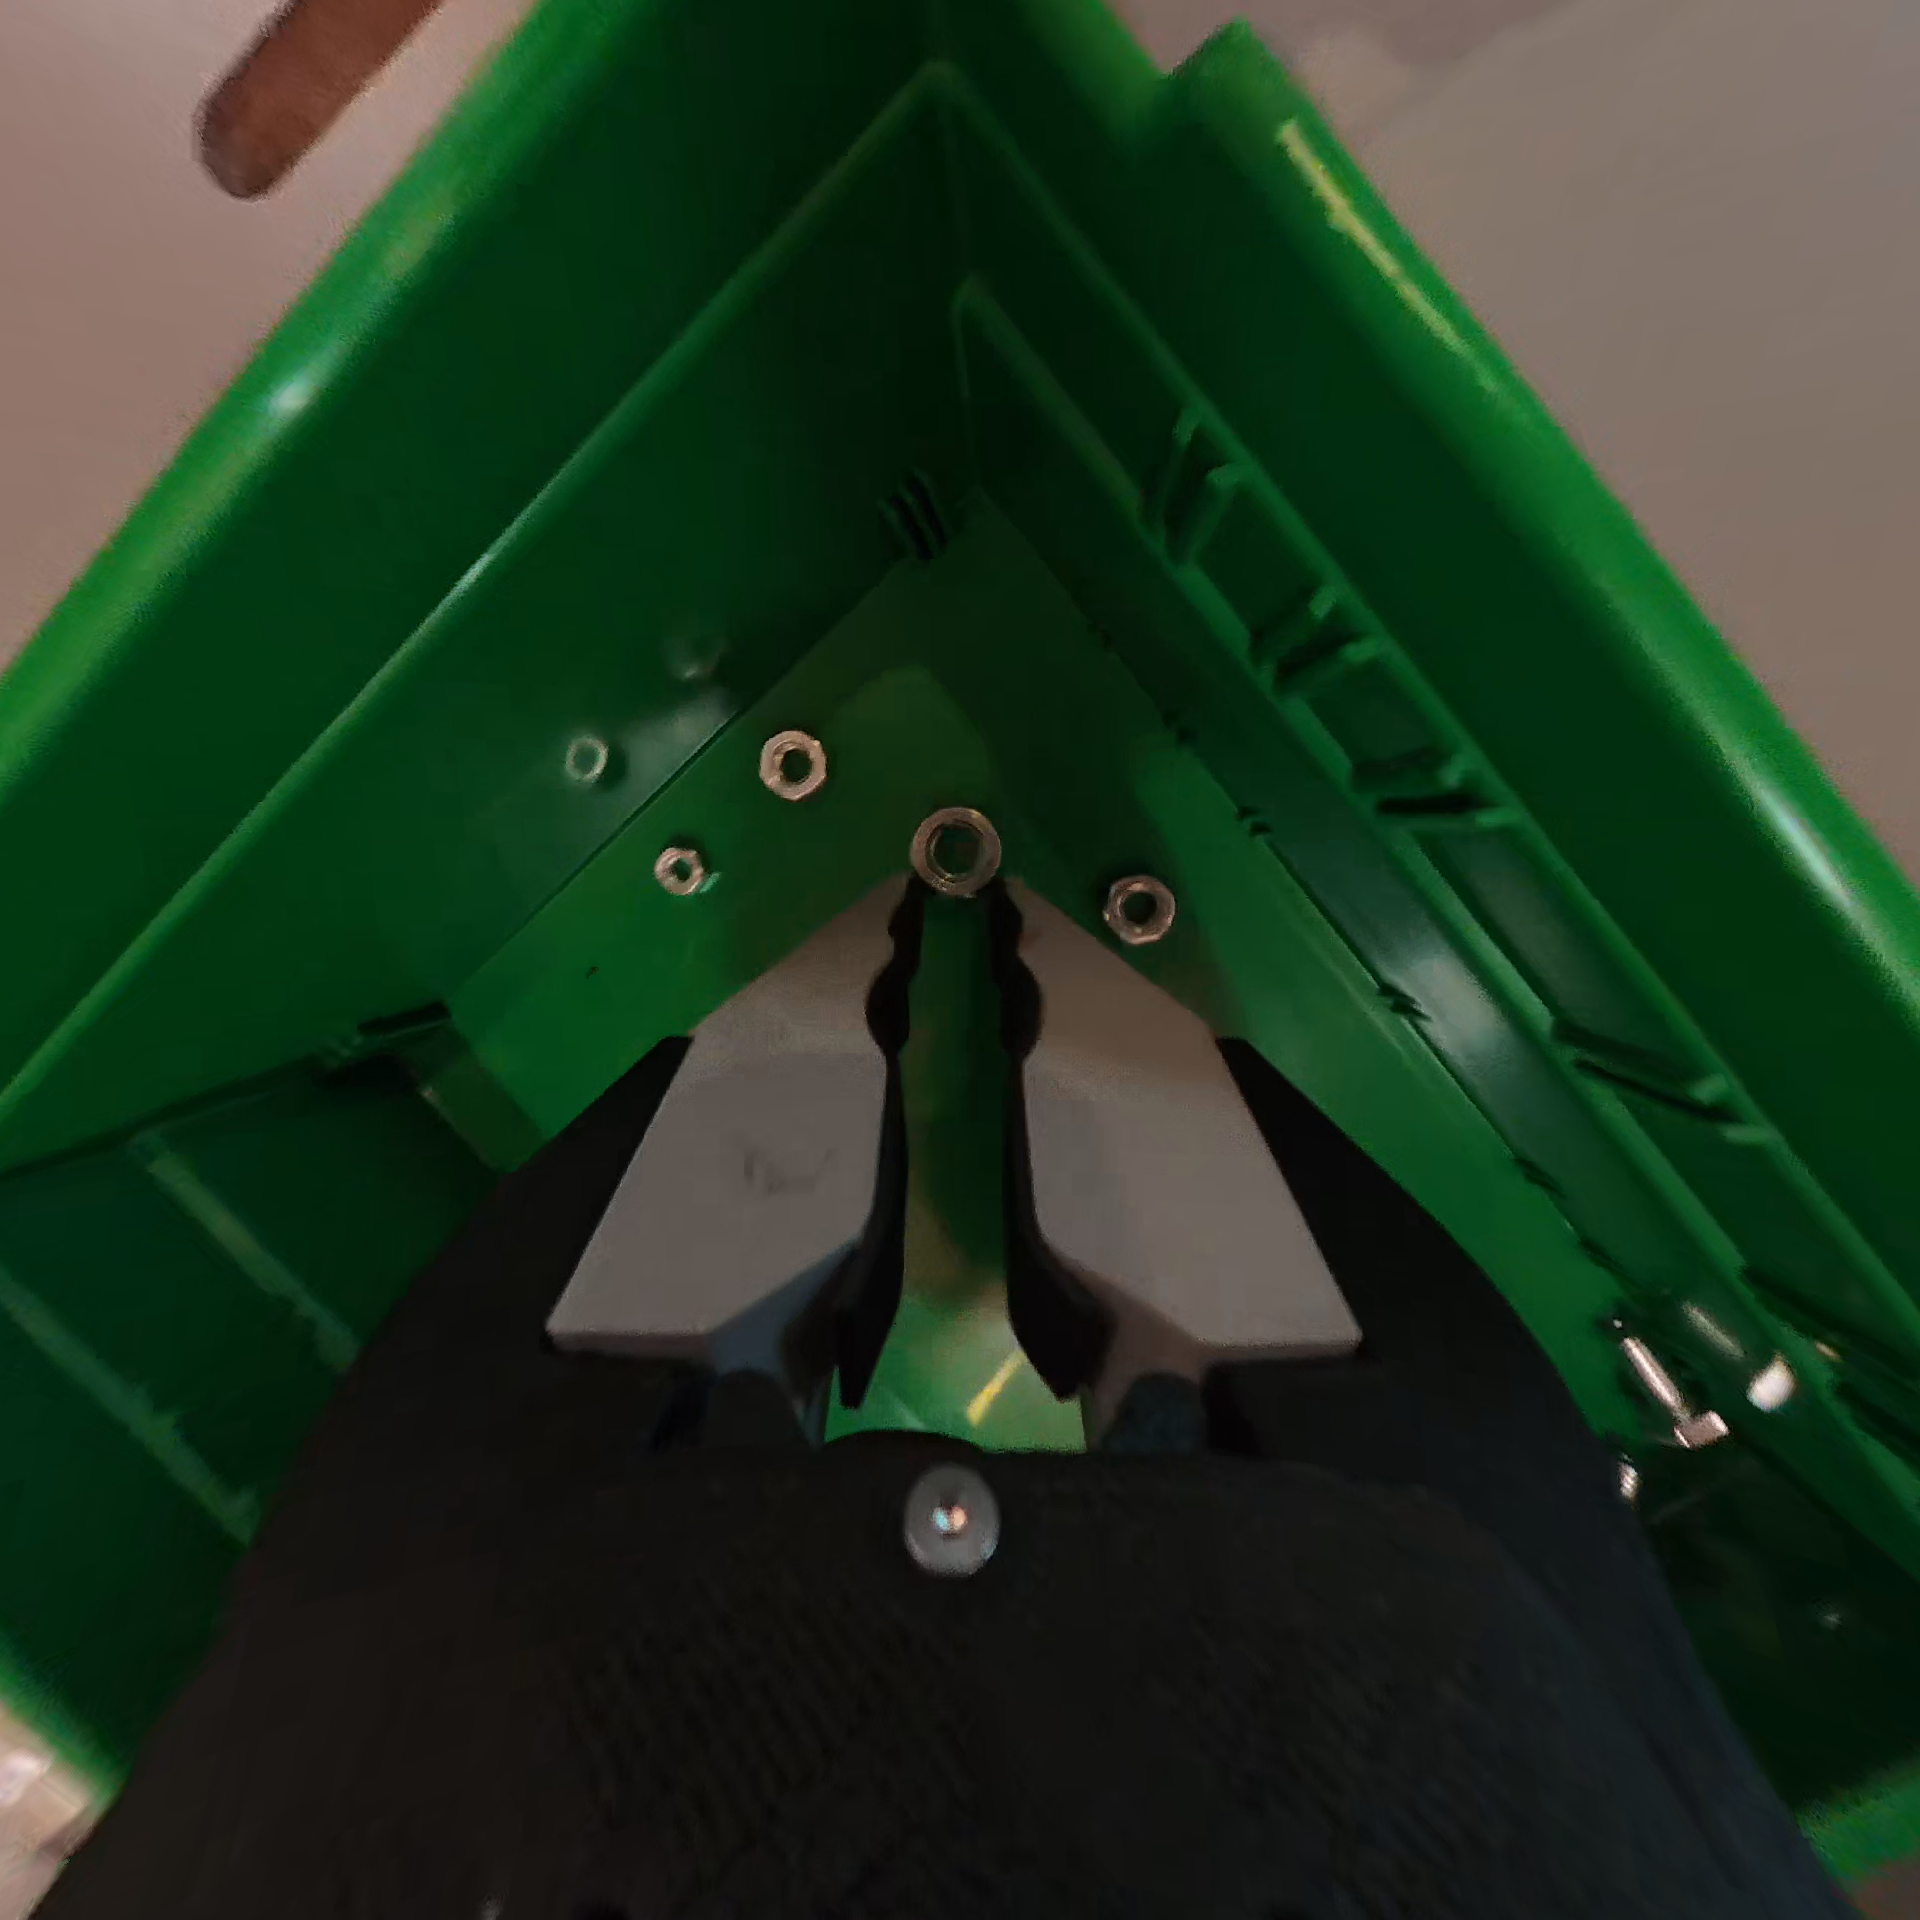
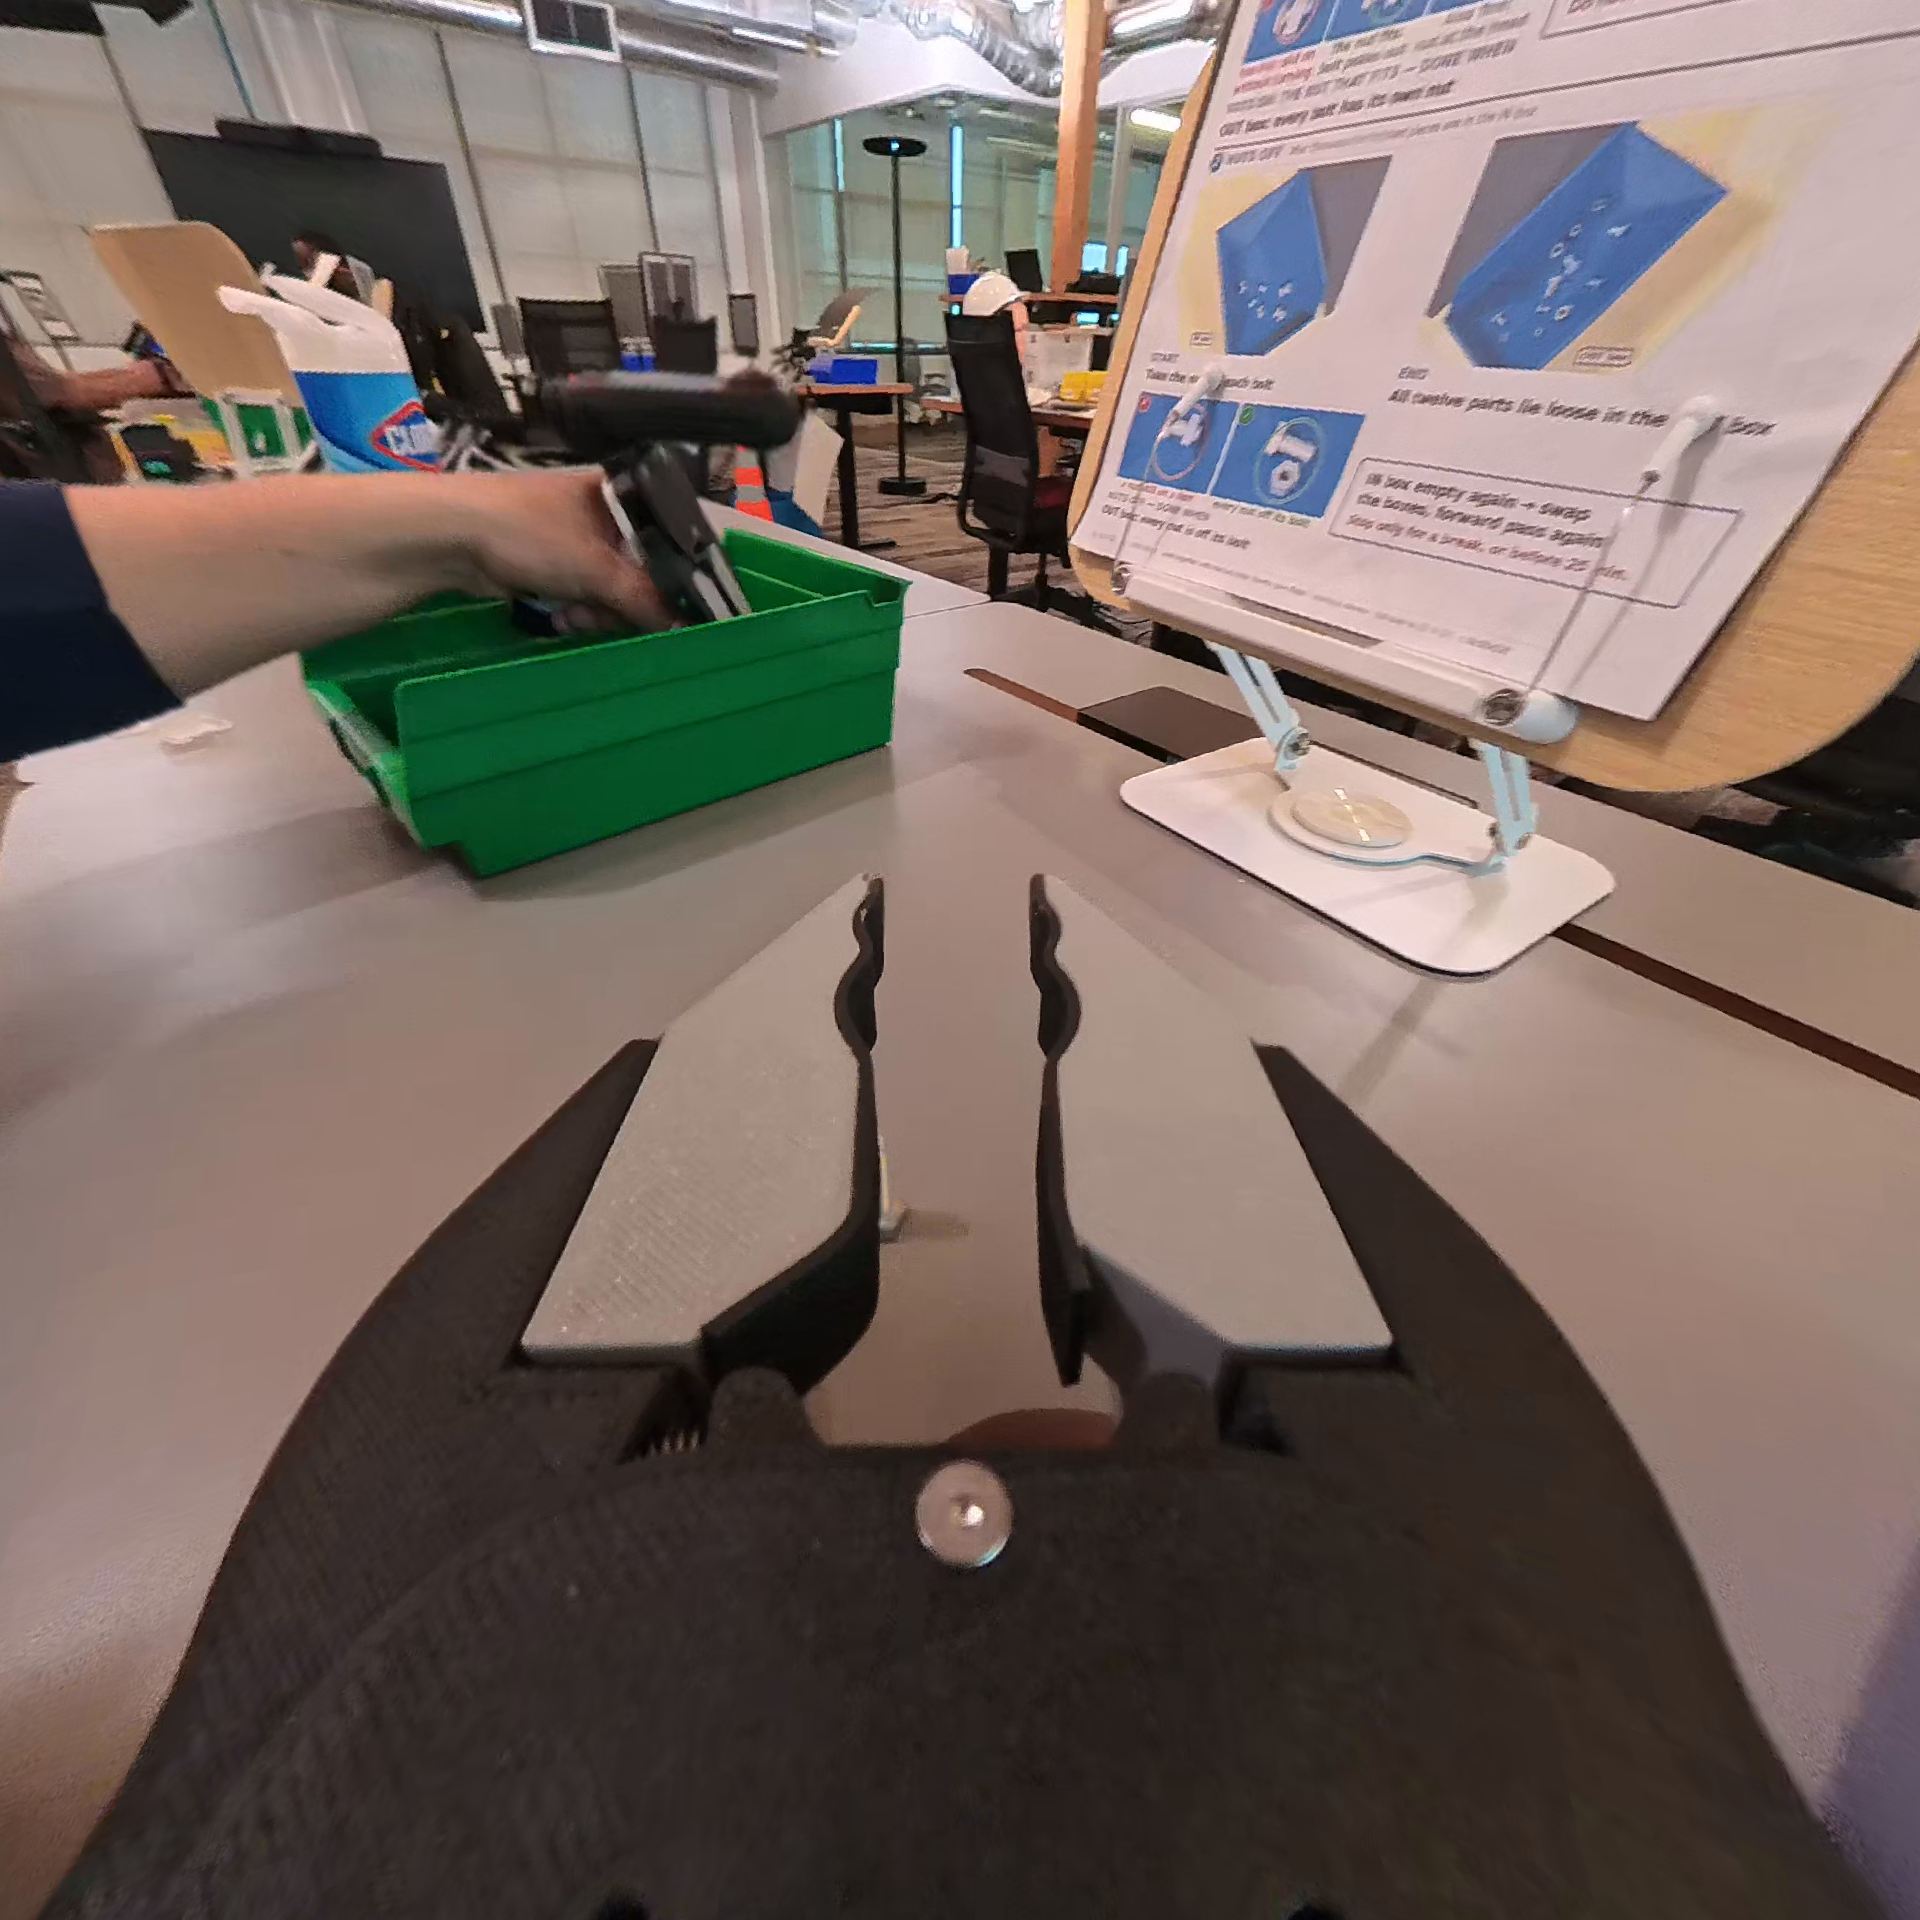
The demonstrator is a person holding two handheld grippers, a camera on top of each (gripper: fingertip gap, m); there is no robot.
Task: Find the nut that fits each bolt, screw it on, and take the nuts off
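In the left wrist view my left gripper (image 1: 956, 902) points down into a corner of a green bin (image 1: 520, 582). Its jaws are narrowly open. The fingertips (image 1: 906, 914) sit at the near edge of the largest steel nut (image 1: 956, 852), which lies flat on the bin floor. Three smaller nuts lie around it: one (image 1: 792, 764) up left, one (image 1: 681, 868) left, one (image 1: 1140, 906) right. Bolts (image 1: 1673, 1392) lie in the neighbouring compartment at the right. My right gripper (image 2: 956, 904) is open and empty, low over the grey table (image 2: 312, 1091). A small metal part (image 2: 891, 1210) shows between its fingers.
In the right wrist view a person's hand holds the left gripper (image 2: 686, 561) inside the green bin (image 2: 644, 727) at the far left. A wooden stand with an instruction sheet (image 2: 1455, 436) on a white base (image 2: 1455, 914) stands at the right. A wipes tub (image 2: 353, 395) is behind the bin.
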